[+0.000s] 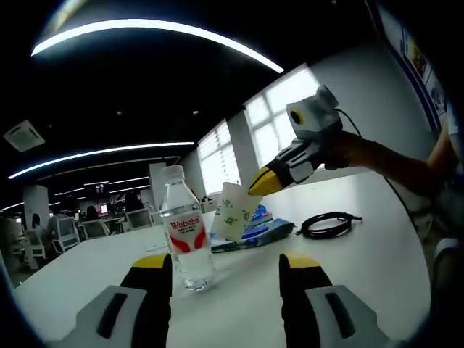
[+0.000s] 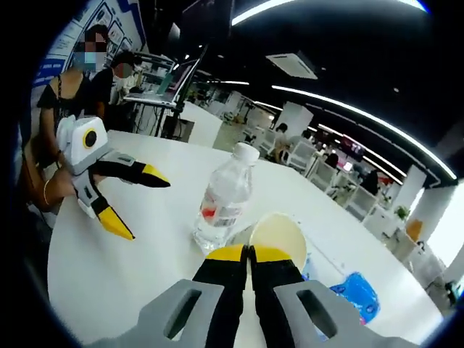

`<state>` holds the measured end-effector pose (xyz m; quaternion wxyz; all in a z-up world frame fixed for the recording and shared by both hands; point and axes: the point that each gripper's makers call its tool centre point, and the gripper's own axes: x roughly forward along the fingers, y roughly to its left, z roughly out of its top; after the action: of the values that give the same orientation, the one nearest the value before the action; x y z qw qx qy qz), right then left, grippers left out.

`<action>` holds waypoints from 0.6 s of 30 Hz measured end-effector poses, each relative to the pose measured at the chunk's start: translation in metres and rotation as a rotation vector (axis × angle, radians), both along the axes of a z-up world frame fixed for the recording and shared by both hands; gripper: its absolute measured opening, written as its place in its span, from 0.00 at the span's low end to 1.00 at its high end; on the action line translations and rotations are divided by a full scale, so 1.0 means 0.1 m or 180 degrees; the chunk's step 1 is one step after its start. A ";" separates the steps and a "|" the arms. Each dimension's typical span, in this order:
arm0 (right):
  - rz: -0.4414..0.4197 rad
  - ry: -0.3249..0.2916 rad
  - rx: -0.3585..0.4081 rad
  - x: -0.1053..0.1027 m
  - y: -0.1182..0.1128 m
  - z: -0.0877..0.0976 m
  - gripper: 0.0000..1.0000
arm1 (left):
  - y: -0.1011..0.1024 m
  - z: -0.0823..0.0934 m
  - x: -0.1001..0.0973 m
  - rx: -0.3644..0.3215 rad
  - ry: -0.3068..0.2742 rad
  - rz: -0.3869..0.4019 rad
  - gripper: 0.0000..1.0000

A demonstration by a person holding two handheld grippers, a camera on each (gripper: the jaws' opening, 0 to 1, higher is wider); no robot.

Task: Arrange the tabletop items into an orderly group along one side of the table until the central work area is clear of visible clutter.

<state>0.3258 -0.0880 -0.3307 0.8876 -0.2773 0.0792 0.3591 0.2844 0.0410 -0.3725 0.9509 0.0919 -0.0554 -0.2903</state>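
Observation:
A clear water bottle (image 1: 186, 235) with a red label and white cap stands upright on the white table (image 1: 362, 268), just ahead of my left gripper (image 1: 226, 262), close to its left jaw. That gripper is open with nothing held. The right gripper (image 1: 265, 181) reaches in from the right, shut on the rim of a white paper cup (image 1: 234, 210) with green print, which hangs tilted. In the right gripper view my right gripper (image 2: 249, 252) pinches the cup (image 2: 281, 233) at its near rim, the bottle (image 2: 225, 197) stands beyond it, and the left gripper (image 2: 145, 208) is open at the left.
A blue packet (image 1: 262, 229) lies flat behind the cup, also seen as a blue packet (image 2: 355, 291) at lower right. A coiled black cable (image 1: 330, 223) rests to the right. Seated people (image 2: 69, 80) are at the table's far side. Chairs and desks stand beyond.

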 end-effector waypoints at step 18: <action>0.0243 0.0058 -0.0511 0.02 0.17 -0.19 0.00 | 0.00 -0.03 0.01 0.0033 0.0035 0.0014 0.59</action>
<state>0.3279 -0.0706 -0.3499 0.8474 -0.3471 0.1052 0.3877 0.2850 0.0414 -0.3753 0.9513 0.0954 -0.0484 -0.2890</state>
